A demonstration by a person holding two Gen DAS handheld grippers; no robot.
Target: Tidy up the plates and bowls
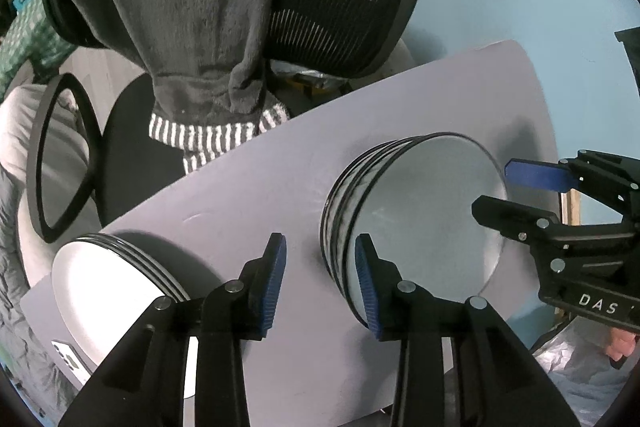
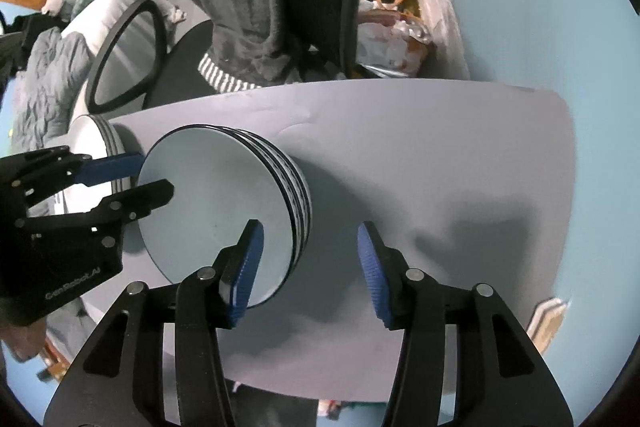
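A stack of grey bowls with dark rims (image 1: 424,211) (image 2: 212,203) stands near the middle of the lavender table (image 1: 248,195) (image 2: 420,155). A stack of white plates (image 1: 104,287) (image 2: 86,135) sits at the table's left end. My left gripper (image 1: 320,279) (image 2: 156,174) points down over the left rim of the top bowl. One finger is over the bowl's inside and the other outside, with the pads off the rim. My right gripper (image 2: 310,267) (image 1: 492,187) straddles the opposite rim the same way, jaws apart and holding nothing.
An office chair with a grey fleece garment (image 1: 192,7) draped over its back stands close behind the table, its black armrest (image 1: 60,159) at the left. A white phone (image 1: 70,359) lies by the plates. Pale blue floor (image 2: 540,7) surrounds the table's right end.
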